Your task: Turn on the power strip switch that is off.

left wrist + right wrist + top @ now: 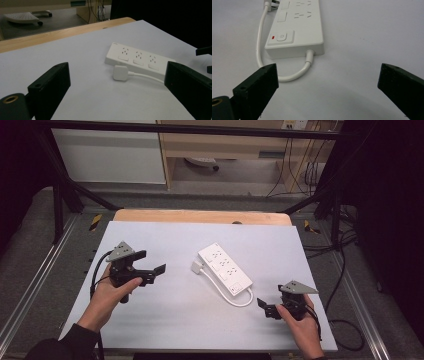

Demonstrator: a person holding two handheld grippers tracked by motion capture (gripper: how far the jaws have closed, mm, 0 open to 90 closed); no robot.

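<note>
A white power strip (225, 268) lies slantwise in the middle of the white sheet (165, 320). Its cable (239, 299) loops round from the near end to a white plug (196, 267) lying beside the strip's left side. My left gripper (151, 261) is held open left of the plug, with the plug (120, 73) and the strip (140, 58) ahead between its jaws. At the front right, my right gripper (270, 296) is open and empty. It faces the strip's switch end (281, 37) and the cable loop (294, 73).
A wooden table edge (200, 216) shows beyond the sheet. Black frame posts (57, 205) stand at the table's corners. Loose cables (345, 270) trail on the floor to the right, and a cabinet (220, 150) stands behind.
</note>
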